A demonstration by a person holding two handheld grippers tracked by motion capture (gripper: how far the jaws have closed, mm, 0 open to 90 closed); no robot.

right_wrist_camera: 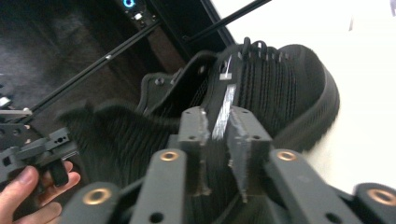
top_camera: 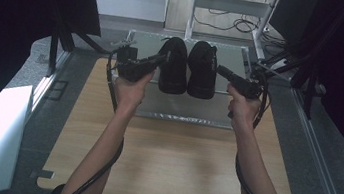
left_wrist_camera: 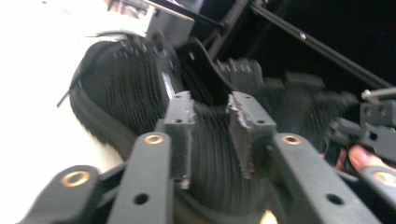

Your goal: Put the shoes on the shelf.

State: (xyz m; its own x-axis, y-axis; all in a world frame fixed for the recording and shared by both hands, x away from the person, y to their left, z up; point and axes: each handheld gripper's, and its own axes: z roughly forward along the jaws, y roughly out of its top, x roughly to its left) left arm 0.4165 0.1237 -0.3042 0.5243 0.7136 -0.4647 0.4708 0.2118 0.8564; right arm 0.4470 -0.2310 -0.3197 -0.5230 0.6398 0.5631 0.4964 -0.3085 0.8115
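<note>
Nearest the person, two bare forearms reach forward over the wooden tabletop (top_camera: 166, 162), each hand carrying a tool with its cable trailing back. The left tool (top_camera: 161, 59) comes in from the left and the right tool (top_camera: 222, 72) from the right, both raised over a pale metal tray (top_camera: 183, 109) lying at the tabletop's far end.

On or just above that tray sit two black knit shoes, side by side and almost touching. The left shoe (top_camera: 173, 66) and the right shoe (top_camera: 202, 69) both run their long axis straight away from the person. Which end is toe and which is heel is hard to settle from above.

In the left gripper view the left tool's jaws stand a little apart with the shoe's ribbed fabric between them, and I cannot tell whether they pinch it. In the right gripper view the right tool's jaws are nearly together around a thin pale strip on the shoe's upper, and it looks gripped, though not certainly.

The risk, as I judge it, lies in the thin holds. Knit fabric or a narrow strip caught only at the jaw tips could slide free if either shoe is lifted or tugged, letting it drop or tip against its neighbour. Pulling the two shoes at different rates could also twist them out of line.

Beyond the tray are a metal frame and loose cables on the floor.
</note>
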